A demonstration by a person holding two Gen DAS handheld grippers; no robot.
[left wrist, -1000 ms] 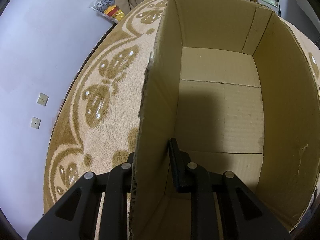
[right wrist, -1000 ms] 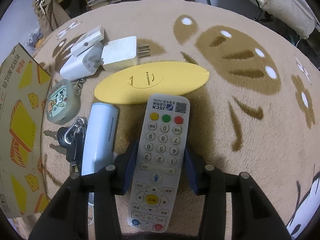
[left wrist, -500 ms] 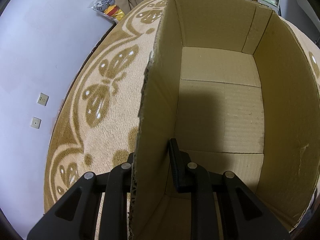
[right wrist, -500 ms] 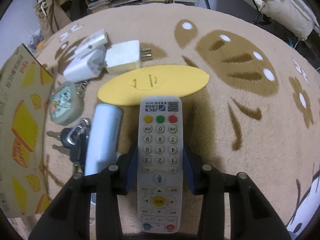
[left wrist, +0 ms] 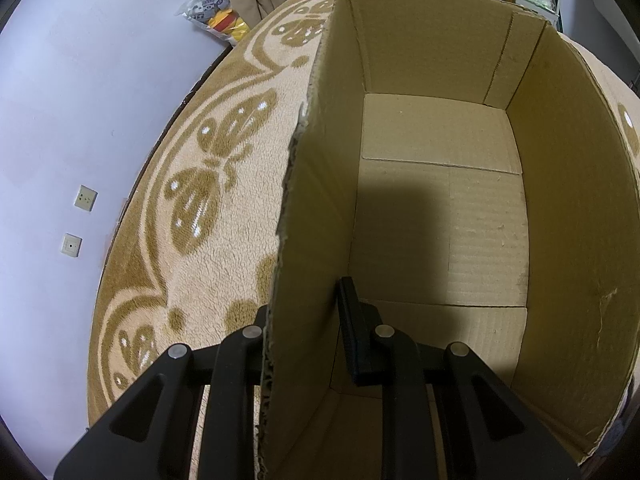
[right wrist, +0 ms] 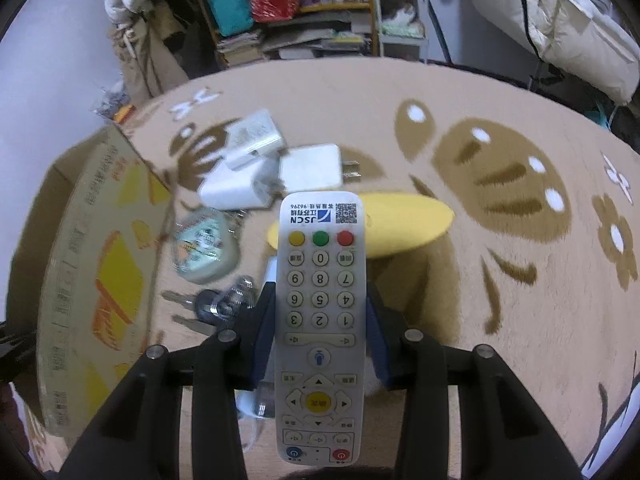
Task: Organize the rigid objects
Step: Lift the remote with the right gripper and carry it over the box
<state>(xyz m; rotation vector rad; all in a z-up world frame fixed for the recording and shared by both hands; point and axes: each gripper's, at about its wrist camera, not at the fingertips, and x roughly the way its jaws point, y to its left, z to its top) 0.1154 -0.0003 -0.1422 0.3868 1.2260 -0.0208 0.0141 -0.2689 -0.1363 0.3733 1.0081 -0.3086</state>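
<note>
Right wrist view: the right gripper (right wrist: 320, 332) is clenched on a white remote control (right wrist: 319, 320), blue-padded fingers (right wrist: 260, 332) pressing both long sides at the number keys. Remote runs up the centre of the frame, keypad facing the camera, raised above the patterned carpet (right wrist: 500, 240). Behind its top end, a flat yellow oval piece (right wrist: 404, 222) lies on the carpet. Above that, centre frame: three white plug adapters (right wrist: 276, 164) clustered and touching. Left of the remote: a round pale-green case (right wrist: 204, 252), blurred; below it, a bunch of keys (right wrist: 212, 304). A pale blue cylinder (right wrist: 256, 400) is mostly hidden behind the remote and left finger. Far left: printed outer wall of a cardboard box (right wrist: 96, 272); its inside is not visible in this view.

Left wrist view: the left gripper (left wrist: 304, 320) is clamped on the box's (left wrist: 440, 208) left wall, one finger outside, the other finger (left wrist: 352, 328) inside. Box interior fills the centre and right of the frame; only bare cardboard floor flaps and a shadow show. Carpet (left wrist: 192, 216) lies to the left, a pale wall with two wall sockets (left wrist: 86, 198) at far left.
</note>
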